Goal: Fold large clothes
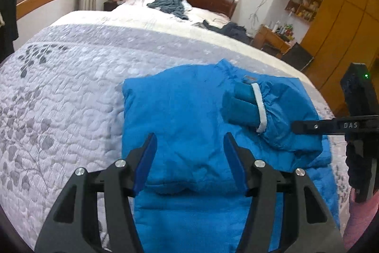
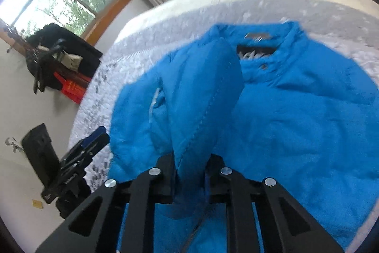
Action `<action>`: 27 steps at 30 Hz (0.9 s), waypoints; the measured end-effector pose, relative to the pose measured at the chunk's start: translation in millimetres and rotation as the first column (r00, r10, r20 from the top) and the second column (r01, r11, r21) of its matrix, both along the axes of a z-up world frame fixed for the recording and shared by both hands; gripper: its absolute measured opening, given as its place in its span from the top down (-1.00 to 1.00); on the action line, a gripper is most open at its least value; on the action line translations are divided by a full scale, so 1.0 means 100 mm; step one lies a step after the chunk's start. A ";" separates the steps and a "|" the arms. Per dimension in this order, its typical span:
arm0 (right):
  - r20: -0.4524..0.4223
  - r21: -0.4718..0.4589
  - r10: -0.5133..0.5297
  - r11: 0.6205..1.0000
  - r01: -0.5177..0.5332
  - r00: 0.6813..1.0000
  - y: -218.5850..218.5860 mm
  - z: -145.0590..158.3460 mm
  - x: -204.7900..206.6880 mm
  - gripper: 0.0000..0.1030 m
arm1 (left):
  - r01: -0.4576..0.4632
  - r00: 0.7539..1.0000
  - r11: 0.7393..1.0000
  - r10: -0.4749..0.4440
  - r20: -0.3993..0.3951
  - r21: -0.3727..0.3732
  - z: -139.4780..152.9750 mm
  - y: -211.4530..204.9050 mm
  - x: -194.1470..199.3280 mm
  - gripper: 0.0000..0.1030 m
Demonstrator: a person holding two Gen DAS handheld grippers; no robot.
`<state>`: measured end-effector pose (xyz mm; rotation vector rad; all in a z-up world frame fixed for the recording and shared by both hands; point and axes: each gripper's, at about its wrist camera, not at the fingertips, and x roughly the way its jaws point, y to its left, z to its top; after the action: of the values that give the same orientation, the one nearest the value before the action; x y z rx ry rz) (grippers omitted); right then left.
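Holding a fold of the blue padded jacket (image 2: 296,110) between its narrow jaws, our right gripper (image 2: 191,158) lifts the cloth above the rest of the garment. The jacket lies on the quilted bed cover (image 1: 59,98), its sleeve cuff (image 1: 259,108) with a white edge folded across the body. Our left gripper (image 1: 189,141) hangs over the jacket with jaws wide, gripping nothing.

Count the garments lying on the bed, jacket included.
3: the blue jacket at the near end, partly pinched by the right gripper; a grey-blue garment by the headboard; a dark garment at the far right edge. Others may be hidden.
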<state>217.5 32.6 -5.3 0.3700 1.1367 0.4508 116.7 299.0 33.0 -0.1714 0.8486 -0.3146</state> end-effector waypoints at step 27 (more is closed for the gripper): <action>0.160 -0.317 -0.115 0.934 0.162 0.980 -0.36 0.08 -0.19 -0.23 | 0.050 0.997 0.999 -0.051 -0.062 -0.011 -0.27 -0.33 0.27 -0.14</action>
<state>198.6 -3.9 2.8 0.1221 1.0200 0.1535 143.5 265.8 6.2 -0.1694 0.9145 -0.3620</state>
